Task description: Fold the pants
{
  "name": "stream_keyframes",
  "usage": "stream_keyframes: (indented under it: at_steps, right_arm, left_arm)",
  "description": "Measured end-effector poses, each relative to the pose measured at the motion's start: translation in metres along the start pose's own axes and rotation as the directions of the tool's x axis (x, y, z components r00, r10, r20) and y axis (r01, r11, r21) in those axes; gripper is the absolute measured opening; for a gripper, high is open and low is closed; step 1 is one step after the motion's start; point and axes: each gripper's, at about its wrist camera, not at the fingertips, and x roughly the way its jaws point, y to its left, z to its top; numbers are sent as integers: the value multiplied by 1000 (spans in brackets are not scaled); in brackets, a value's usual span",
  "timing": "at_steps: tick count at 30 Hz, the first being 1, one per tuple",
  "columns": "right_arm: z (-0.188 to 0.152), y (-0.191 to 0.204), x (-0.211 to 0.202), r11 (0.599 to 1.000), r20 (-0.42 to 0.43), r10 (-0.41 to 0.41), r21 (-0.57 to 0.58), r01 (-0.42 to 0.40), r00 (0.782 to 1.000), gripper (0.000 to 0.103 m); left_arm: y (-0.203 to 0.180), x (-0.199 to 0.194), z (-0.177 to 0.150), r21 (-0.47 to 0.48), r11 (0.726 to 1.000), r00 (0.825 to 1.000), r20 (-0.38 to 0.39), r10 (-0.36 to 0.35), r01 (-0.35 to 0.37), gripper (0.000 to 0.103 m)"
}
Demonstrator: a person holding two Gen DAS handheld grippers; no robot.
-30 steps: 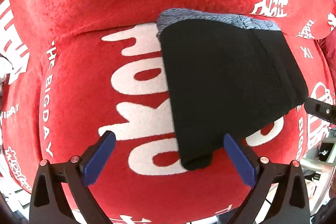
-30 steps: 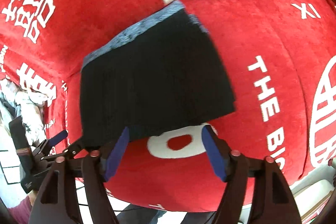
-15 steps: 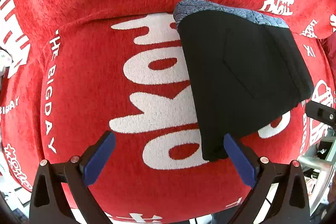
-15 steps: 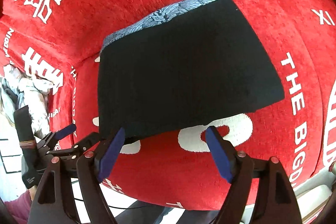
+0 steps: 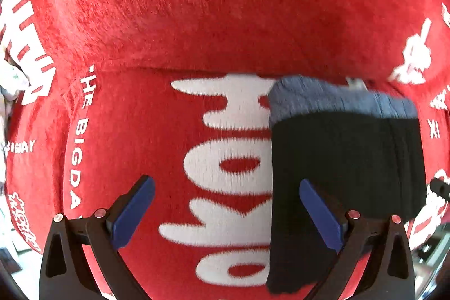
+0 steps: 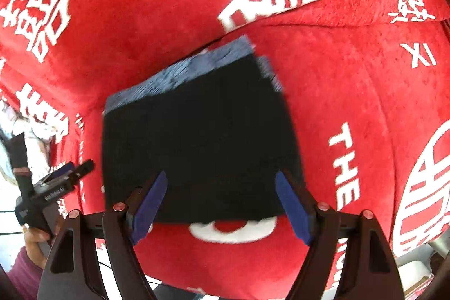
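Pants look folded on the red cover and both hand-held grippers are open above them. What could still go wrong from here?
1. The right hand-held gripper hangs open over the near edge of the folded pants; moving off low, a finger could snag that edge and undo the fold.
2. The left hand-held gripper has one finger over the pants' side; a sideways sweep might drag the stack across the red cover.

A soft red sofa with fuzzy cloth and big white letters [image 5: 146, 131] holds the folded black pants with a blue-grey patterned waistband [image 6: 202, 137]. They lie flat on its seat, near the back cushion.
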Motion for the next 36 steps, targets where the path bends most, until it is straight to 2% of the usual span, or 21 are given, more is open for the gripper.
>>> stream_keyframes:
  at_steps: [6, 8, 9, 11, 12, 13, 15, 18, 21, 24, 26, 28, 31, 36]
  right_arm:
    - [19, -15, 21, 998, -43, -62, -34, 61, 997, 82]
    - [22, -20, 32, 995, -74, -81, -58, 77, 994, 82]
    - [21, -24, 35, 996, -85, -66, -60, 61, 994, 83]
    - [21, -30, 40, 998, -102, -38, -50, 33, 994, 86]
    - [21, -33, 42, 999, -107, -31, -46, 26, 994, 88]
    - [22, -36, 43, 999, -115, -23, -40, 18, 993, 88]
    - [23, -42, 44, 1000, -126, 15, -25, -19, 992, 88]
    - [22, -47, 44, 998, -139, 60, -25, -64, 988, 88]
    - [22, -55, 44, 994, -152, 109, -13, -112, 982, 88]
    - [25, -66, 44, 987, -167, 160, 26, -158, 973, 89]
    - [27, -75, 45, 980, -175, 197, 59, -190, 965, 89]
    - [29, -85, 48, 973, -180, 227, 85, -215, 957, 89]
    - [31, -97, 48, 961, -188, 270, 112, -253, 944, 89]
    - [28, -106, 55, 947, -221, 318, 112, -299, 922, 89]
  left_arm:
    - [-9, 26, 16, -44, 999, 999, -7, 31, -32, 103]
    - [-6, 35, 19, -58, 996, 998, -8, 70, -70, 103]
    - [-3, 40, 21, -59, 993, 995, -8, 103, -104, 103]
    - [3, 52, 23, -53, 980, 981, -37, 189, -191, 103]
    - [9, 60, 24, -57, 972, 972, -77, 222, -226, 103]
    - [15, 63, 22, -73, 974, 973, -93, 209, -216, 103]
    - [28, 57, 20, -120, 981, 986, -89, 142, -152, 103]
    - [33, 46, 17, -116, 989, 994, -71, 83, -91, 103]
    - [30, 41, 13, -99, 995, 996, -82, -26, 18, 103]
    - [22, 39, 12, -88, 985, 983, -94, -159, 151, 103]
    - [18, 40, 12, -101, 973, 970, -102, -219, 209, 103]
    - [15, 42, 11, -120, 953, 949, -115, -293, 279, 103]
    - [4, 44, 11, -114, 938, 931, -134, -340, 326, 103]
    - [-22, 43, 6, -28, 944, 930, -167, -328, 328, 103]
